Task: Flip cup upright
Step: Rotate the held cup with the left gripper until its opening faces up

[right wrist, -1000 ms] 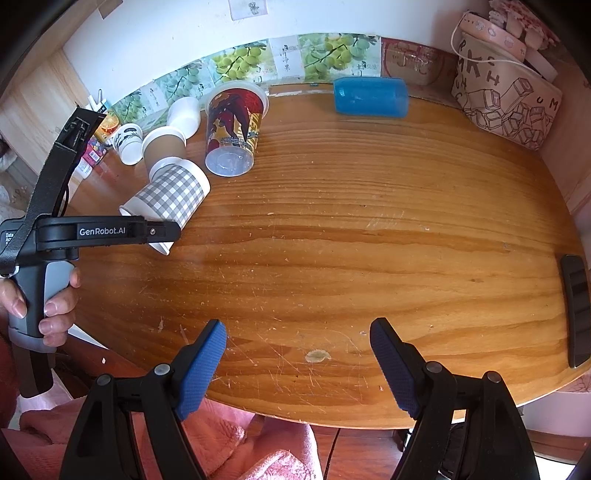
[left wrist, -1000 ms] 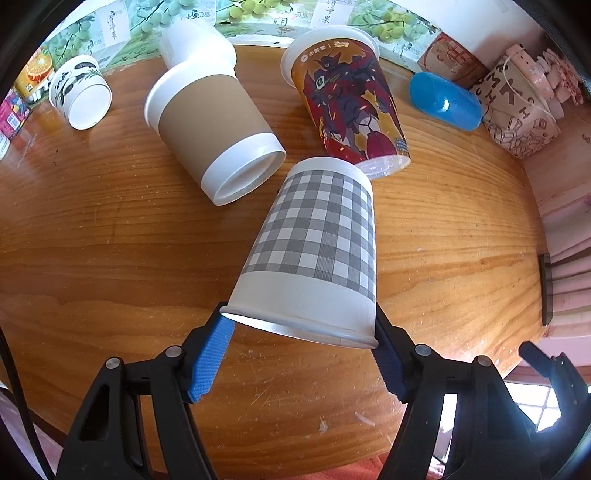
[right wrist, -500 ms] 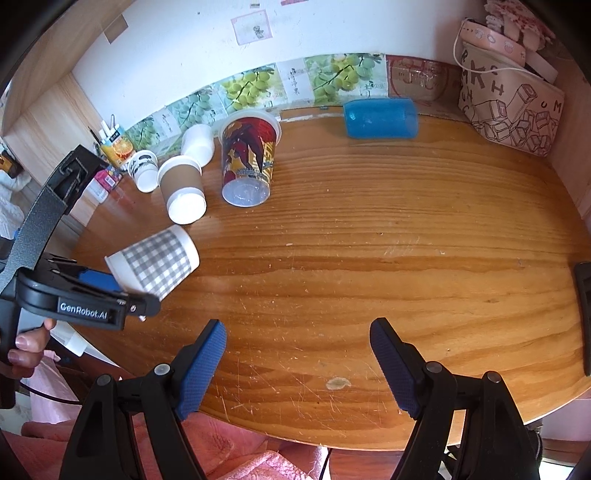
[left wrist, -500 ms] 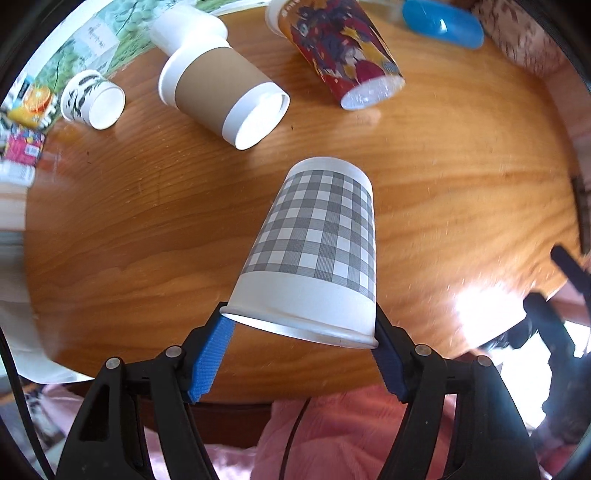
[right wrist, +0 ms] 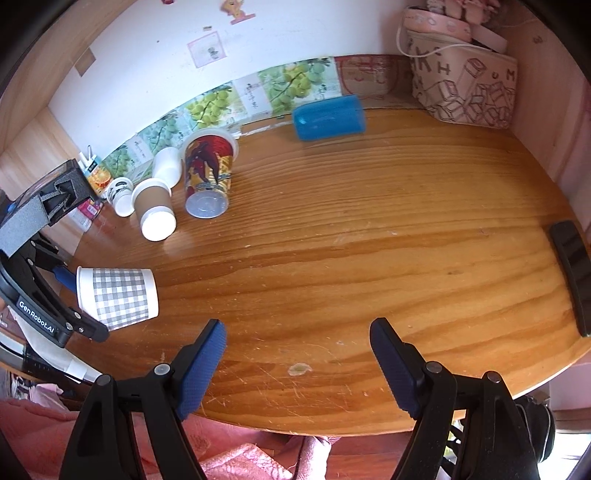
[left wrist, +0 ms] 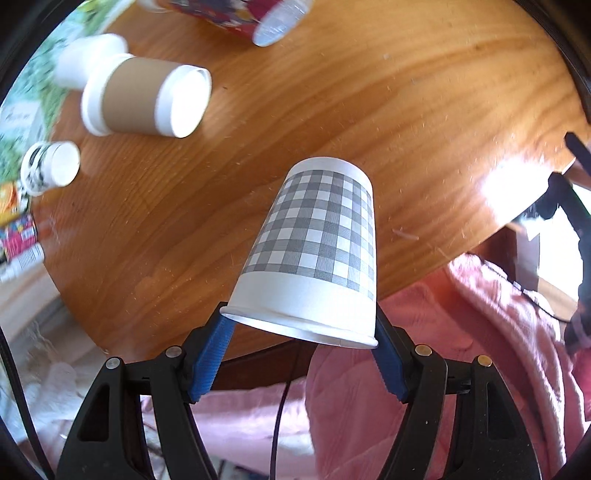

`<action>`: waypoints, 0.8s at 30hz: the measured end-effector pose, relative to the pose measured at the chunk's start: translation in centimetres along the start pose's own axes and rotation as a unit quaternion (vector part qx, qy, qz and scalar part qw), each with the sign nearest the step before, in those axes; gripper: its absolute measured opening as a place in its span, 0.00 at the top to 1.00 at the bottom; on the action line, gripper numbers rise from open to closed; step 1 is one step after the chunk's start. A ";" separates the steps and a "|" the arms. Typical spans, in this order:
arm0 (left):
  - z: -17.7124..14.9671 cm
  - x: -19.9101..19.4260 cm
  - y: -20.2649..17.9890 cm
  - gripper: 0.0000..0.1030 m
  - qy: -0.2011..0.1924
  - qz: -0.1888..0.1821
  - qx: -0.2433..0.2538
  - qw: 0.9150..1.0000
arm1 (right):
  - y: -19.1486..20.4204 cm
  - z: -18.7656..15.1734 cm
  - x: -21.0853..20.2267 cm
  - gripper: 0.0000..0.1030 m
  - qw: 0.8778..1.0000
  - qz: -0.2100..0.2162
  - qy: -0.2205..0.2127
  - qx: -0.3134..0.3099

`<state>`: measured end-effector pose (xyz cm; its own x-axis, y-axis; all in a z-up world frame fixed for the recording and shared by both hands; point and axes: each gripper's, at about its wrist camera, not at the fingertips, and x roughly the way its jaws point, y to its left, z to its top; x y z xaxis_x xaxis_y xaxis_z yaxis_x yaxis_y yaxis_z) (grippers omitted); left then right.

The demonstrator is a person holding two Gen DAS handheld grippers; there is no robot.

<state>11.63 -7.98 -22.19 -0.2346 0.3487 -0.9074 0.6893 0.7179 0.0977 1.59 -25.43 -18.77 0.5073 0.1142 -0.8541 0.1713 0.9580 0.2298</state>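
Left wrist view: your left gripper (left wrist: pixel 300 334) pinches the checked cup (left wrist: pixel 314 254) at its rim, one blue pad (left wrist: pixel 210 360) on each side; the open mouth faces the camera and the closed base points away. The cup is off the table (left wrist: pixel 369 110), over its near edge. Far left on the table lie a brown-sleeved cup (left wrist: pixel 144 101) on its side, a small black-and-white cup (left wrist: pixel 50 168) and, at the top edge, a red printed cup (left wrist: pixel 251 18), also on its side. Pink cloth (left wrist: pixel 461 369) fills the near right. Right wrist view: your right gripper (right wrist: pixel 297 363) is spread wide with nothing between its fingers, hovering over the near edge of the table (right wrist: pixel 369 258). At left, the left gripper (right wrist: pixel 55 295) carries the checked cup (right wrist: pixel 116 297) lying sideways, mouth to the left, above the table's near-left corner. Farther back sit the brown-sleeved cup (right wrist: pixel 153 206), the red printed cup (right wrist: pixel 208 175), a blue container (right wrist: pixel 328 118) on its side and a patterned bag (right wrist: pixel 461 85) at far right. A dark flat object (right wrist: pixel 572 277) lies at the right edge.
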 end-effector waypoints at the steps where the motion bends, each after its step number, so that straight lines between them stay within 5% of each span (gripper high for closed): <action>1: 0.2 0.3 0.1 0.28 0.008 0.004 0.009 1.000 | -0.2 -0.1 0.0 0.22 1.000 -0.003 0.002 0.004; 10: 2.5 2.1 0.3 0.27 0.110 -0.014 0.057 0.992 | -1.3 0.0 0.0 0.22 1.000 -0.023 0.010 0.019; 24: 6.4 0.8 1.2 0.23 0.140 -0.026 0.049 0.989 | -2.4 0.0 0.3 0.22 0.999 -0.034 0.016 0.040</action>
<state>16.68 -10.66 -25.40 -0.4417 0.4762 -0.7604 0.7315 0.6818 0.0020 1.33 -27.67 -19.53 0.4650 0.0592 -0.8833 0.2711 0.9403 0.2058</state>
